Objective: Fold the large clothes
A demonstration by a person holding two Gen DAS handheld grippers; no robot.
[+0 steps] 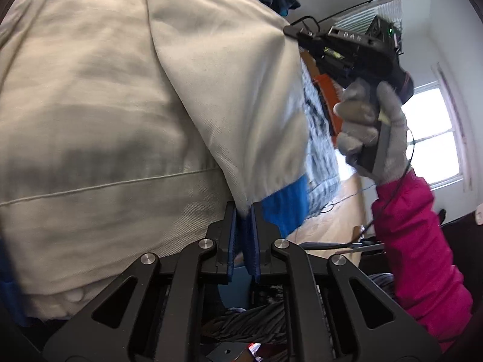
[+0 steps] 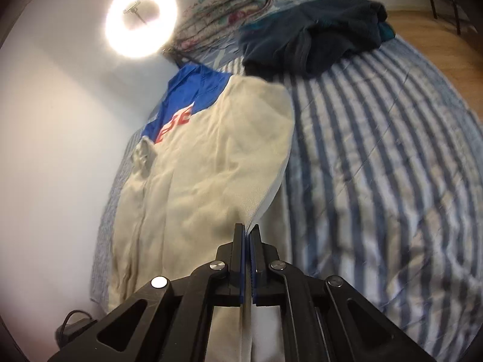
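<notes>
A cream jacket (image 2: pixel 205 166) with a blue yoke (image 2: pixel 193 90) and red lettering lies lengthwise on the striped bed cover (image 2: pixel 377 150). My right gripper (image 2: pixel 249 229) is shut on the jacket's near cream edge, a fold of cloth rising from its tips. In the left wrist view the same jacket (image 1: pixel 105 105) fills the left side. There my left gripper (image 1: pixel 244 211) is shut on a cloth corner beside a blue cuff (image 1: pixel 286 205). A grey-gloved hand (image 1: pixel 371 132) with a pink sleeve (image 1: pixel 416 241) holds the right gripper (image 1: pixel 292 30) at the jacket's far edge.
A heap of dark blue clothes (image 2: pixel 314 30) lies at the far end of the bed, next to a folded floral blanket (image 2: pixel 223 9). A ring light (image 2: pixel 142 19) glows against the white wall. Wooden floor (image 1: pixel 338 211) and a bright window (image 1: pixel 431 138) lie beyond the bed.
</notes>
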